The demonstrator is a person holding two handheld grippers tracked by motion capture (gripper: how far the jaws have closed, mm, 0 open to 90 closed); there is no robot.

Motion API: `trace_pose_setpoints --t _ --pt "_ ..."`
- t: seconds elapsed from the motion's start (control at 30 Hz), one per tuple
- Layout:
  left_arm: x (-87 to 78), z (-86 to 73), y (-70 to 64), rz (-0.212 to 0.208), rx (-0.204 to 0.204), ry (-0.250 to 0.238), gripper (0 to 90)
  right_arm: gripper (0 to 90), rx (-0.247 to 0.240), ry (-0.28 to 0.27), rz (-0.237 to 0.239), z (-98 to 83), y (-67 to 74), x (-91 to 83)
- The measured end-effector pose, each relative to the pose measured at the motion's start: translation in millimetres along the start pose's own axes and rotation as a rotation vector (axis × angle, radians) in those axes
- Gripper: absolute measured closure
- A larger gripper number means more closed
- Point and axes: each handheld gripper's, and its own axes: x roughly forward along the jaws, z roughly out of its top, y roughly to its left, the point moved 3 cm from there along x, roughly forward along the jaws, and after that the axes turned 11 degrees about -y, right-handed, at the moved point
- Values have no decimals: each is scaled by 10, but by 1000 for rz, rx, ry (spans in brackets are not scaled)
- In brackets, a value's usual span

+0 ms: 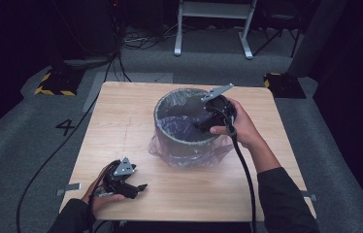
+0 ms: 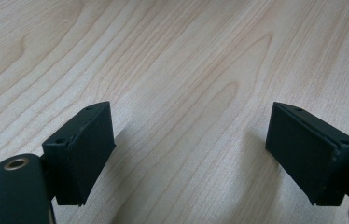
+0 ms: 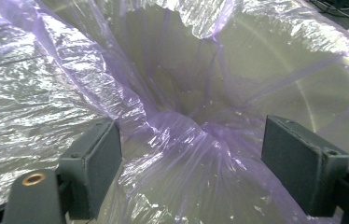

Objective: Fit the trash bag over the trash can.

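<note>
The thin translucent purple plastic bag [image 1: 182, 127] lining the round grey bin [image 1: 184, 141] at frame centre is being seated; the right gripper [image 1: 203, 124], jaws open, must pinch its bunched film, while the left gripper [image 1: 138, 188] rests open on the surface [image 1: 121, 116] at lower left.

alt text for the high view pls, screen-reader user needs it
A person's right hand-held gripper reaches into a grey bin lined with a purple plastic bag, which stands mid-table. The left hand-held gripper rests on the wooden table near its front left corner, jaws open and holding nothing.
</note>
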Motion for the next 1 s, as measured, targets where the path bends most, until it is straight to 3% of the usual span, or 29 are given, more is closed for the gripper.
trace_pose_setpoints --t 0.17,0.5,1.0 --pt "0 0 0 0 0 0 150 208 -11 -14 20 -3 6 -7" --pt "0 0 0 0 0 0 149 198 -33 -64 -14 19 6 -76" --pt "0 0 0 0 0 0 149 206 -54 -120 -8 -3 10 -272"
